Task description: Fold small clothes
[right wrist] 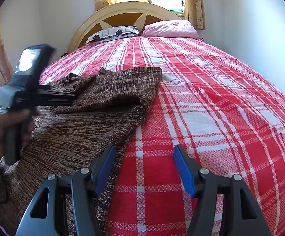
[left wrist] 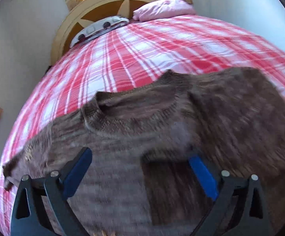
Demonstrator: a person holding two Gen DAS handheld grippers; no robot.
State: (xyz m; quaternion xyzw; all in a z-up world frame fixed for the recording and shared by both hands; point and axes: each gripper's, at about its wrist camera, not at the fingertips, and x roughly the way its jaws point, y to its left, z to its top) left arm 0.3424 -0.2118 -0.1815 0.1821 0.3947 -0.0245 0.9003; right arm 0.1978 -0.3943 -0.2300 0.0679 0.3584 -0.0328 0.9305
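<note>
A brown knitted sweater (left wrist: 134, 125) lies on the red and white plaid bedspread (left wrist: 142, 47), collar toward the headboard. Its right sleeve is folded over the body (left wrist: 241, 114). My left gripper (left wrist: 140, 153) is open, low over the sweater's chest, holding nothing; the view is blurred. In the right wrist view the sweater (right wrist: 95, 106) lies at the left, and the left gripper's fingers (right wrist: 63, 96) point across it from a hand at the left edge. My right gripper (right wrist: 144, 153) is open and empty over the bedspread (right wrist: 211, 98), its left finger by the sweater's right edge.
A pink pillow (right wrist: 170, 28) and a patterned pillow (right wrist: 113, 33) lie against the round wooden headboard (right wrist: 122, 11). A curtained window is behind it. White walls flank the bed on both sides. Bare bedspread stretches right of the sweater.
</note>
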